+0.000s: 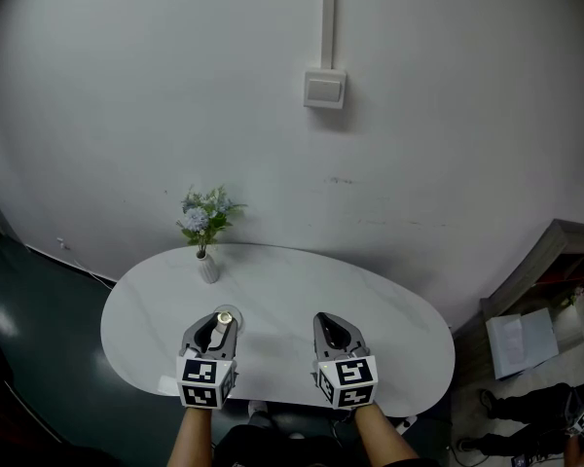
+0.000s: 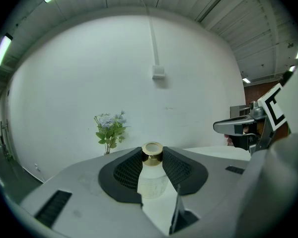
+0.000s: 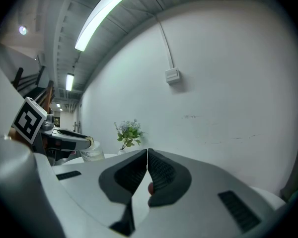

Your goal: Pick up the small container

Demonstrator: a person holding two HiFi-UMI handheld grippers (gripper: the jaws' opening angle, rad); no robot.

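The small container is a clear little bottle with a gold cap. It stands upright between the pads of my left gripper, which is shut on its body. In the left gripper view the small container fills the gap between the dark pads. From the right gripper view the container shows at the left gripper's tip, low over the white table; whether it touches the top I cannot tell. My right gripper hovers beside it, shut and empty, its pads closed together.
A small white vase of pale blue flowers stands at the table's far left edge by the wall. A wall switch sits above. A shelf with papers stands on the floor to the right.
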